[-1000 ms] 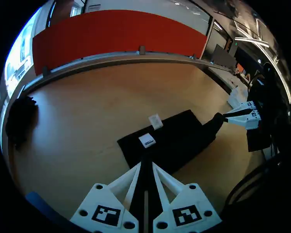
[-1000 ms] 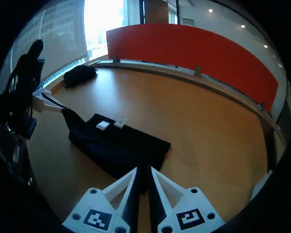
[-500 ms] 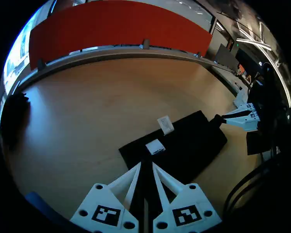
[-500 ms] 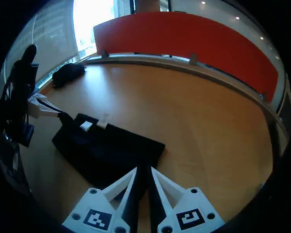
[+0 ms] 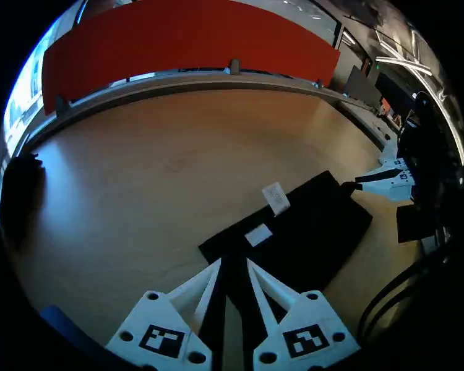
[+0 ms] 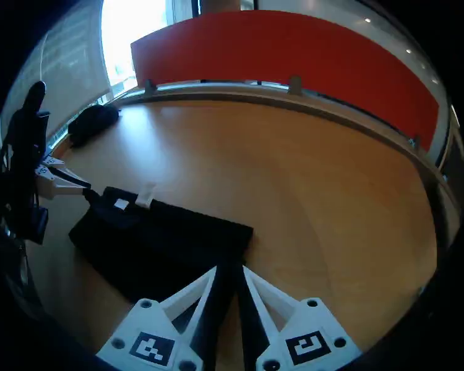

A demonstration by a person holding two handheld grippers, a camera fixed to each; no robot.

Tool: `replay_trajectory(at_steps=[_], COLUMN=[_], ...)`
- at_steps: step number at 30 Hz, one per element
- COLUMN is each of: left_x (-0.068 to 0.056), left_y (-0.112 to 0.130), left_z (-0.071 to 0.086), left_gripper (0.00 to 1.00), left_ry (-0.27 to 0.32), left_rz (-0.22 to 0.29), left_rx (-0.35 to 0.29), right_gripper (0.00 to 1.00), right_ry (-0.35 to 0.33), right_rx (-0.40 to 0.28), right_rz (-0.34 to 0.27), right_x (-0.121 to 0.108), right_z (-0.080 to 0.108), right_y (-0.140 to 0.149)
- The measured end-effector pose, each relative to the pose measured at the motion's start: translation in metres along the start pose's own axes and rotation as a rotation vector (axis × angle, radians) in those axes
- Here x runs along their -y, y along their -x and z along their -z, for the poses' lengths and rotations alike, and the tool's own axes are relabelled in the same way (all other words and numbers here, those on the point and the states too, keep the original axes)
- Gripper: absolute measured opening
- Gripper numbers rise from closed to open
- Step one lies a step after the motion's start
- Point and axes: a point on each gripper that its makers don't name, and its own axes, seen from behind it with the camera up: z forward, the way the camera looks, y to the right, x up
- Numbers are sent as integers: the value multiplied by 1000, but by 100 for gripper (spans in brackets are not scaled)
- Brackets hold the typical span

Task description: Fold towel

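A wide wooden counter (image 5: 139, 173) is stretching away to a red partition (image 5: 170, 43) along its far edge. A black towel (image 5: 306, 229) is lying flat on it, near you. Your left gripper (image 5: 233, 266) and right gripper (image 6: 230, 270) are each clenching an opposite end. A white tag (image 5: 276, 198) is sticking out at its far edge.

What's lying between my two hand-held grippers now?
A black cloth towel with two white tags spans from left hand-held gripper to right hand-held gripper, in the left gripper view.
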Motion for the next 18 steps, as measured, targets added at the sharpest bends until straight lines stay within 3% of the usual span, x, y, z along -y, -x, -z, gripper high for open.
replay_trajectory(at_steps=[6, 10, 12, 14, 18], left_x=[13, 20, 24, 28, 36], left_y=[-6, -7, -7, -8, -11], left_z=[-2, 0, 0, 0, 2], left_gripper=[27, 48, 66, 79, 94], left_ry=[-43, -69, -81, -96, -128], left_rz=[-25, -22, -17, -15, -11], left_rx=[-12, -17, -17, -23, -35], right_gripper=[35, 57, 71, 71, 72], right_ry=[18, 39, 47, 53, 64], right_rx=[-7, -3, -4, -6, -10], right_rz=[5, 3, 0, -2, -2], right_x=[-5, -11, -13, -14, -17], right_z=[-2, -2, -3, -3, -4], right_y=[-5, -5, -5, -5, -6])
